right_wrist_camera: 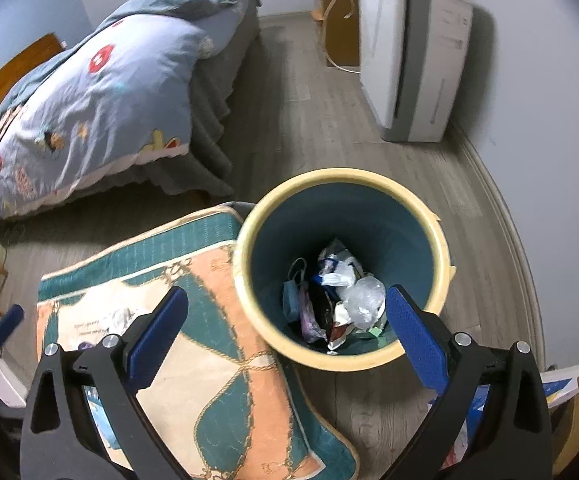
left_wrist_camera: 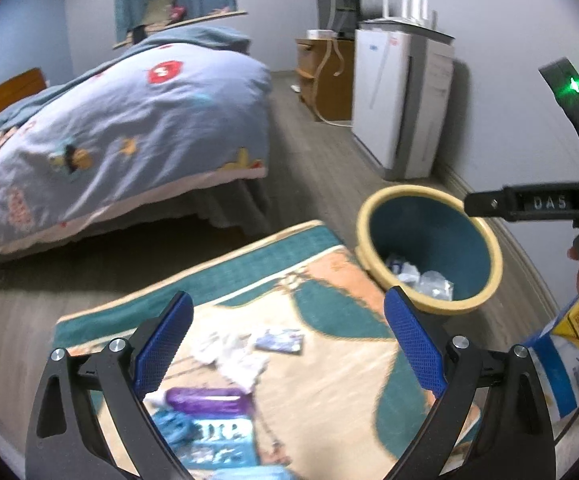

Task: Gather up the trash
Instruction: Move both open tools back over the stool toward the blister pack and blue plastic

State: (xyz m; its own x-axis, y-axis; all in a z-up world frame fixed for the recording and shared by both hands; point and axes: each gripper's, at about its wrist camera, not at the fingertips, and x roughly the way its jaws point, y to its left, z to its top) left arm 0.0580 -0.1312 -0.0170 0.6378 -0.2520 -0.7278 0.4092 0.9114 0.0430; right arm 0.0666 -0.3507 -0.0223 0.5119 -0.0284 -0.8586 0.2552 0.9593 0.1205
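While right gripper (right_wrist_camera: 287, 336) is hovering over bin (right_wrist_camera: 441, 258), fingers spread wide, gripping nothing, bin is sitting center frame, wrappers (right_wrist_camera: 341, 296) lying inside. Left gripper (left_wrist_camera: 287, 342) is hanging above rug (left_wrist_camera: 329, 360), fingers parted, empty. Crumpled tissue (left_wrist_camera: 233, 354) and purple packet (left_wrist_camera: 209, 400) are lying lower center on rug.

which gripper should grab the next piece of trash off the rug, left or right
Left, probably. The left gripper is open and points at the litter on the rug: a crumpled white tissue and a purple wrapper. The right gripper, also open and empty, faces the trash bin instead.
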